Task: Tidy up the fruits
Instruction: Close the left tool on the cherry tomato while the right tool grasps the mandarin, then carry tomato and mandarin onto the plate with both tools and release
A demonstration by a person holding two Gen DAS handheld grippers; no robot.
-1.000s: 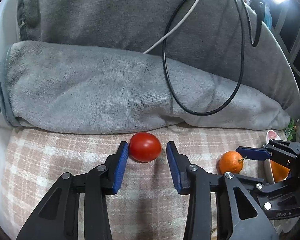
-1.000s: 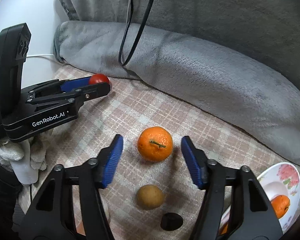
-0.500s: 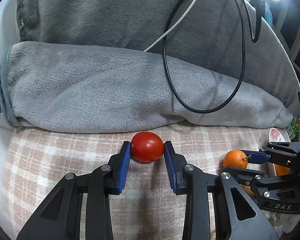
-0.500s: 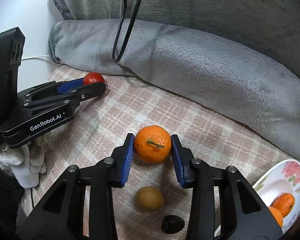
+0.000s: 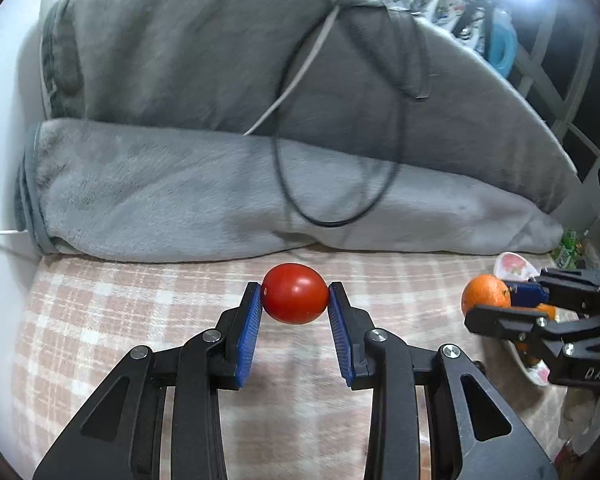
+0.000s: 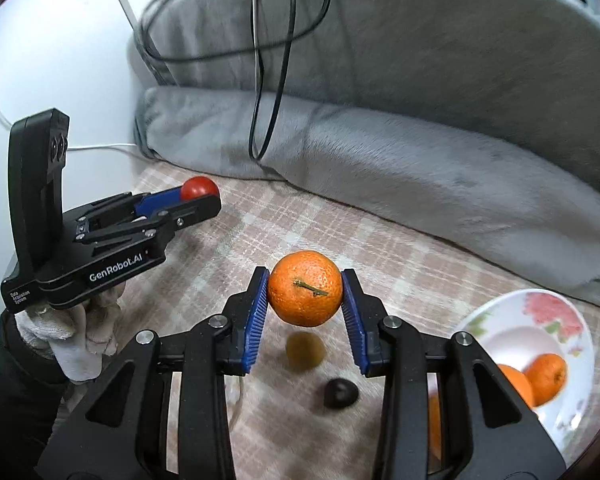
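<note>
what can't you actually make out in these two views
- Right wrist view: the small dark object on the plaid cover is too blurred to identify.
- Right wrist view: the floral bowl is partly hidden by the right gripper, so its fruit count is unclear.
- Left wrist view: glare washes out the top right corner.

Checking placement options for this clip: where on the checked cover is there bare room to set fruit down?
Bare checked cover lies between the tomato and the orange, up to the grey blanket. It is crowded near the flowered bowl, by the brown fruit and the dark fruit.
</note>
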